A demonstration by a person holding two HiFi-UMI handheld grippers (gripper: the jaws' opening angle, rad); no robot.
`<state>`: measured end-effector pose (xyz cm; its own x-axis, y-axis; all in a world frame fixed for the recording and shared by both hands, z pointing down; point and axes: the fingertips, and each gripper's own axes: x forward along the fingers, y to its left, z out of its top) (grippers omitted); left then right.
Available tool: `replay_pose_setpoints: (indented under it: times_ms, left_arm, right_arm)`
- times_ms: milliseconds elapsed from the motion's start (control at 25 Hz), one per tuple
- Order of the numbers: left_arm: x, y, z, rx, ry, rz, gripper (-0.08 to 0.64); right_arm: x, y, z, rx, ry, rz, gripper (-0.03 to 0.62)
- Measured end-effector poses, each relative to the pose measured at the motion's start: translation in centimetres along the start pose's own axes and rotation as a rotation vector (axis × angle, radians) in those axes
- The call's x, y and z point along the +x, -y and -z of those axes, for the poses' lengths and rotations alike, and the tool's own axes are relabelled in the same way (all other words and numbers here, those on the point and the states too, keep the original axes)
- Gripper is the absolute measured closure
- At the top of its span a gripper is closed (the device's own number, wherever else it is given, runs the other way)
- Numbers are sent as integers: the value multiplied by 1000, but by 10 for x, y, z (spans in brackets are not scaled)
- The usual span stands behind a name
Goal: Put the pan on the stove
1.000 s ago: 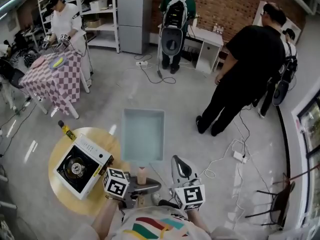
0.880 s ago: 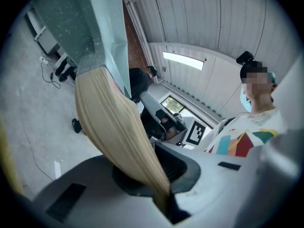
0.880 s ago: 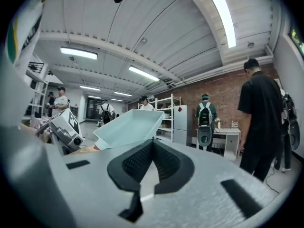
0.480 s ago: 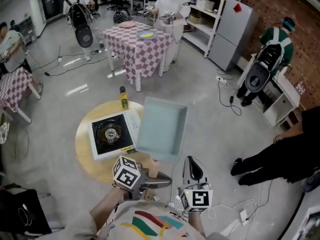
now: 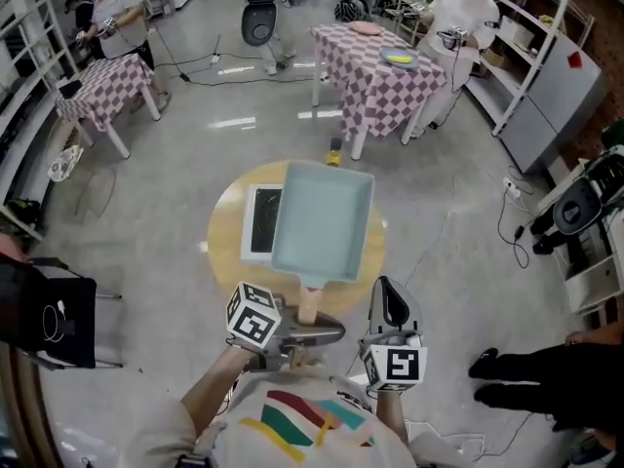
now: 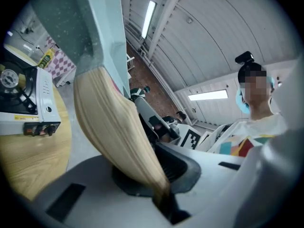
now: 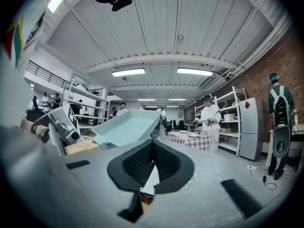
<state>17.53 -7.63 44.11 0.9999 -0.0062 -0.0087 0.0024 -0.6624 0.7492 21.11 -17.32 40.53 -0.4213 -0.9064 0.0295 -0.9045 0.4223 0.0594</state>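
Grip check, left gripper [image 5: 310, 328] [image 6: 159, 184]: jaws are clenched on the light wooden handle [image 5: 308, 303] [image 6: 118, 132] of the pale teal rectangular pan [image 5: 322, 222] [image 6: 95, 27] [image 7: 128, 125]. You hold it at the handle's near end, with the pan body reaching away from you.

Pan position: it is in the air, not resting on anything. In the head view it overlaps the right part of the white portable gas stove [image 5: 258, 224] [image 6: 28, 103]. Your left gripper view shows the stove lower and to the left, its burner uncovered, with the pan's underside up above it.

Stove position: it sits on the round light-wood table [image 5: 226, 252] [image 6: 33, 160]. A small yellow bottle [image 5: 334, 152] [image 6: 45, 58] stands at the table's far edge, just beyond the pan.

Right gripper [image 5: 387, 295] [image 7: 151, 160]: jaw tips are together with nothing gripped between them. It is just to the right of the pan handle, near you and apart from the pan.

Background: tables with pink-checked cloths stand far left and far right, with people beside them.
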Motion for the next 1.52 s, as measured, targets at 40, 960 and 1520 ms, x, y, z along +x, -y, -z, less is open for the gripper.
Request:
replay_pose_setpoints:
  times_ms: [40,960,1520]
  left_arm:
    - [-9,0,2,-1,19,-18,552]
    - [-73,4,25,-81,140,-64,552]
    - [-80,-30,-17,-73,116,-37,552]
  right_arm:
    - [5,-10,0,-6,4,-23,594]
    - [20,-94,4,-40,-23,-130,594]
    - [16,-83,11,-61,-49,-89,594]
